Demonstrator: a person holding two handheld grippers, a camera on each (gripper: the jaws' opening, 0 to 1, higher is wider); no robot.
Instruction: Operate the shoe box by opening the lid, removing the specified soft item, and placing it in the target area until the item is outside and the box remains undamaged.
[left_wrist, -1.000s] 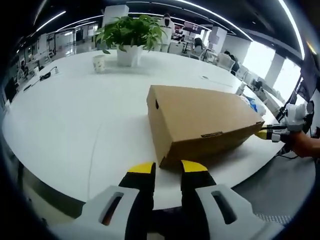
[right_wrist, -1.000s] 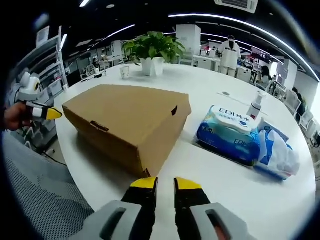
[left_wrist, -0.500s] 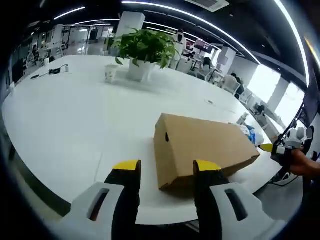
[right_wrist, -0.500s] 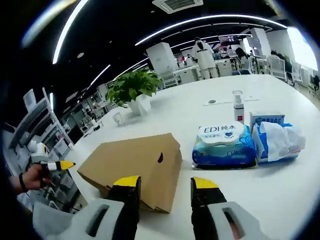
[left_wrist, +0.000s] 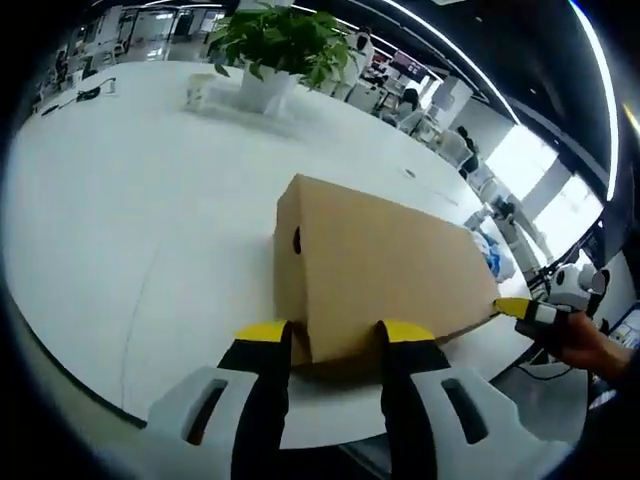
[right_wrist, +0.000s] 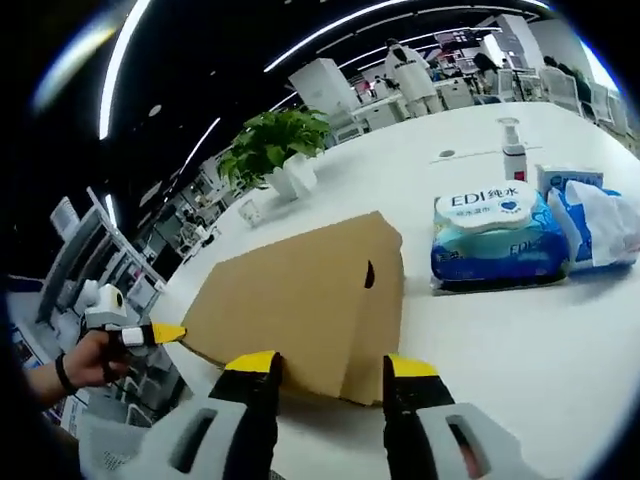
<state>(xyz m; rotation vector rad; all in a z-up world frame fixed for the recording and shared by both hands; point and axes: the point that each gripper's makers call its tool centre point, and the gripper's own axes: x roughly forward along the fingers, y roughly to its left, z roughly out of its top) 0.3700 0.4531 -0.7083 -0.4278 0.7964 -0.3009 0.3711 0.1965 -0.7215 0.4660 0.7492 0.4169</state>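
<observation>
A plain brown corrugated cardboard shoe box (left_wrist: 380, 270), rectangular, with a small dark finger hole in each end wall and its lid shut flat, is recorded lying on a broad white round table (left_wrist: 130, 190). In the left gripper view one lower corner of the box is found directly ahead of the left gripper (left_wrist: 333, 333), whose yellow-tipped black jaws are held apart, one to each side of that corner; contact cannot be confirmed. In the right gripper view the opposite end of the box is set just beyond the right gripper (right_wrist: 332, 363), its jaws likewise spread and straddling the near corner with nothing clamped. The step in hand is judged to be the opening of the lid, not yet begun. It would be best done with one gripper steadying the lower wall while the other is slipped under the lid's front edge and raised slowly, so that the card is not creased or torn. The soft item inside cannot be seen. Beyond the right gripper and to its right, a blue and white pack of wet wipes (right_wrist: 490, 238), a crumpled blue and white soft pack (right_wrist: 600, 215) and a clear pump bottle (right_wrist: 514, 155) are noted. Further off, a green leafy plant in a white pot (left_wrist: 265, 45) and a small white cup (left_wrist: 200, 92) are listed.
</observation>
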